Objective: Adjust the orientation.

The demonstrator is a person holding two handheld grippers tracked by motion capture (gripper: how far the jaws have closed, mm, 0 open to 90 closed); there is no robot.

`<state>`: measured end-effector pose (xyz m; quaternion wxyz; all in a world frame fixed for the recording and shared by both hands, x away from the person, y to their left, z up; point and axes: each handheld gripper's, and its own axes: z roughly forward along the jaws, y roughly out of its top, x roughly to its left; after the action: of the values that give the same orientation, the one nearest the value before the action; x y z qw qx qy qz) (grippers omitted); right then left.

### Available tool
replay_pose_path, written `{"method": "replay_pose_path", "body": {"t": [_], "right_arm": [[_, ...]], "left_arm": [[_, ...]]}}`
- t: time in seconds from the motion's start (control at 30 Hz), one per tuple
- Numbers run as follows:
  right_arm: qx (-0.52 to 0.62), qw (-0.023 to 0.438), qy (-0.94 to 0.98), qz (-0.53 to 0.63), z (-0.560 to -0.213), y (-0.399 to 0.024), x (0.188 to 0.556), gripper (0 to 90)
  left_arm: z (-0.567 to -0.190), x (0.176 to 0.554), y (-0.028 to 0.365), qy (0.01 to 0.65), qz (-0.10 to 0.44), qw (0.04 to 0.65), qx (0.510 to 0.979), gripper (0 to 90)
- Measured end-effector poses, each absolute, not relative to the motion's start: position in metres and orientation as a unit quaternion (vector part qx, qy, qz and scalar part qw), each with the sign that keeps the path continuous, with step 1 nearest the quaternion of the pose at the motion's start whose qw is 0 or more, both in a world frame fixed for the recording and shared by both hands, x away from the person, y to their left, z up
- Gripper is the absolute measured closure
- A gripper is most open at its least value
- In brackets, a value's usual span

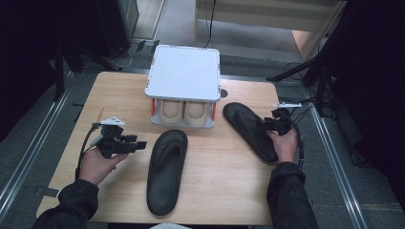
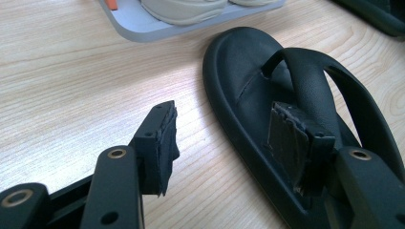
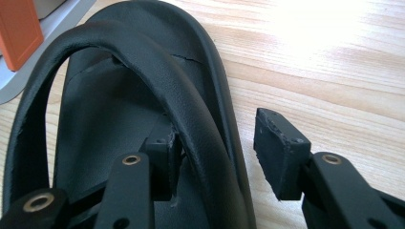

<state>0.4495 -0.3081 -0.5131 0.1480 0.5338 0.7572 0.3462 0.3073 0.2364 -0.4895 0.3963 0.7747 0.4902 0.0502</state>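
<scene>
right flip-flop (image 1: 249, 130) at 3 o'clock straddled by right tongs (image 3: 217, 152), apart, for strap grab; left tongs (image 2: 229, 143) apart, idle.

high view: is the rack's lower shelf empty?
No. A pair of beige shoes sits on the lower shelf of the rack, under its white top.

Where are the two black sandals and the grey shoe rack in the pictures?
left black sandal (image 1: 166, 171), high view, on its footbed behind the strap
right black sandal (image 1: 243, 121), high view, on its footbed near the toe end
grey shoe rack (image 1: 184, 71), high view, on its flat top plate
</scene>
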Motion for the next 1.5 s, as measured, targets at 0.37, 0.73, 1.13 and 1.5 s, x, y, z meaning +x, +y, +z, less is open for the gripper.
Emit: {"method": "replay_pose_path", "body": {"t": [0.37, 0.73, 1.13, 1.5], "right_arm": [[0.536, 0.164, 0.758, 0.333, -0.510, -0.301, 0.447, 68.6], [0.534, 0.186, 0.762, 0.316, -0.505, -0.297, 0.443, 77.6], [0.519, 0.193, 0.766, 0.328, -0.492, -0.290, 0.431, 80.1], [0.520, 0.183, 0.761, 0.343, -0.480, -0.290, 0.416, 81.1]], "left_arm": [[-0.489, 0.307, 0.236, 0.490, 0.051, 0.397, 0.775, 43.4], [-0.489, 0.307, 0.236, 0.490, 0.053, 0.397, 0.774, 43.5], [-0.488, 0.307, 0.237, 0.490, 0.053, 0.401, 0.772, 43.6], [-0.487, 0.308, 0.236, 0.490, 0.054, 0.402, 0.772, 43.6]]}}
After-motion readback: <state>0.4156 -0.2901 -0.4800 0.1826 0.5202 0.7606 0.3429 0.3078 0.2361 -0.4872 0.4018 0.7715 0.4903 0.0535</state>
